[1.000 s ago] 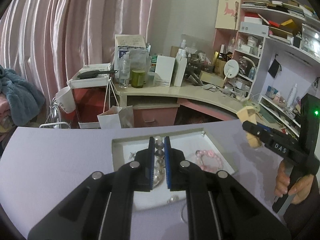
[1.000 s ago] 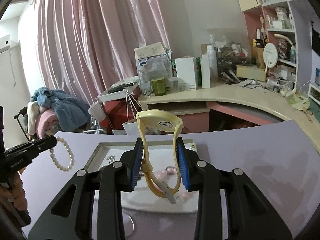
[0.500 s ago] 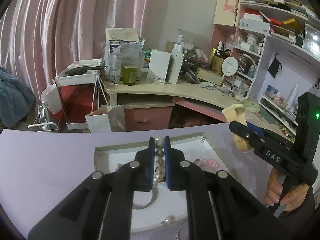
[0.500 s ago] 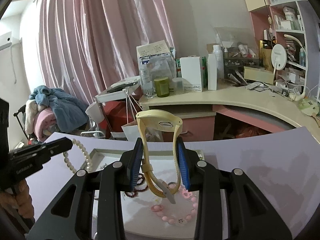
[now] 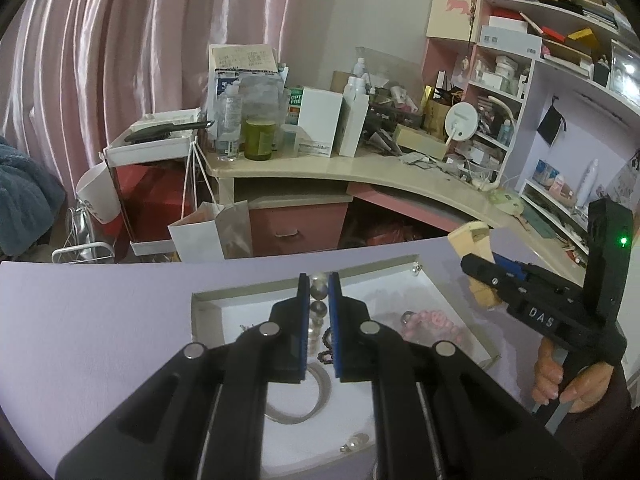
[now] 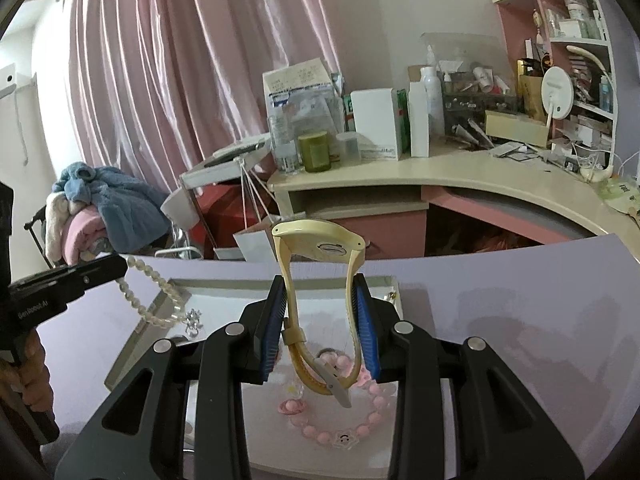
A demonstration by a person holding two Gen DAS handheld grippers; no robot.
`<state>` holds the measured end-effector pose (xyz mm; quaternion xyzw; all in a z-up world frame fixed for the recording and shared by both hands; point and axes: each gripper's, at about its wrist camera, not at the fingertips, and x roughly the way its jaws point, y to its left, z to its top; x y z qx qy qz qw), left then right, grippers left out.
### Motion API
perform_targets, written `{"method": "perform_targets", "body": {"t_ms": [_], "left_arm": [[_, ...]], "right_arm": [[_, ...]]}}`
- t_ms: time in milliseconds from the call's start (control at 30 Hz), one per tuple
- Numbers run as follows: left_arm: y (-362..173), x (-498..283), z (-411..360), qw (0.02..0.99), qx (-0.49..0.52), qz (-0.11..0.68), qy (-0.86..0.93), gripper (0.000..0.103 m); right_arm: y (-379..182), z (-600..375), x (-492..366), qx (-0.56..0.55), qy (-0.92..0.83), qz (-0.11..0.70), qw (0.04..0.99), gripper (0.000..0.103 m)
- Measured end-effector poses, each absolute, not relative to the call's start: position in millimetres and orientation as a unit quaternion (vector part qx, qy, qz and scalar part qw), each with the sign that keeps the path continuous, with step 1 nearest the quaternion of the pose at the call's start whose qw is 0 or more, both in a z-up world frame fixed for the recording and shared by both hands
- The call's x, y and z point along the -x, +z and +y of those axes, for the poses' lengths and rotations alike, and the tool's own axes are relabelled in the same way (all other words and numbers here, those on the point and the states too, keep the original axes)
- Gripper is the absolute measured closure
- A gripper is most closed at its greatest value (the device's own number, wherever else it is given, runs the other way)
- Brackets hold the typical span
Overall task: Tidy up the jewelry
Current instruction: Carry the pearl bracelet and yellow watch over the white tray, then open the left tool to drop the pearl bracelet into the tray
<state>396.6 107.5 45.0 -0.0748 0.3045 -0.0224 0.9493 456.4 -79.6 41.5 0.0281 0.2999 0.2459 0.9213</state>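
My left gripper (image 5: 319,280) is shut on a white pearl bracelet (image 5: 319,309) and holds it over a shallow white tray (image 5: 460,312); the bracelet hangs from it in the right wrist view (image 6: 148,300). My right gripper (image 6: 320,300) is shut on a cream wristwatch (image 6: 320,242) above the same tray (image 6: 160,304); it shows at the right of the left wrist view (image 5: 476,268). In the tray lie a pink bead bracelet (image 6: 340,428), a dark bead bracelet (image 5: 326,344), a silver bangle (image 5: 296,400) and small earrings (image 6: 194,318).
The tray sits on a lilac table (image 5: 100,320). Behind it stand a cluttered cream desk (image 5: 360,168), pink shelves (image 5: 540,80), a white paper bag (image 5: 208,232), a trolley (image 5: 152,148) and pink curtains (image 6: 180,60).
Both grippers have moved forward over the tray with their loads. The pearl bracelet now hangs lower, over the tray's left edge. Both stay shut.
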Motion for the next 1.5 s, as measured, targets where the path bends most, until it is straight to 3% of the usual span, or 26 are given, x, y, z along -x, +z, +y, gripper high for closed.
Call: {"method": "perform_targets", "body": {"t_ms": [1233, 1367, 1500], "left_arm": [[20, -427, 86, 0.933, 0.093, 0.346, -0.011, 0.093], [22, -420, 96, 0.935, 0.101, 0.339, 0.004, 0.072], [26, -409, 115, 0.937, 0.105, 0.331, 0.027, 0.062]], "right_arm": [[29, -66, -451, -0.02, 0.236, 0.318, 0.918, 0.068], [29, -66, -451, -0.02, 0.236, 0.318, 0.918, 0.068], [26, -64, -452, -0.02, 0.237, 0.323, 0.916, 0.067]]}}
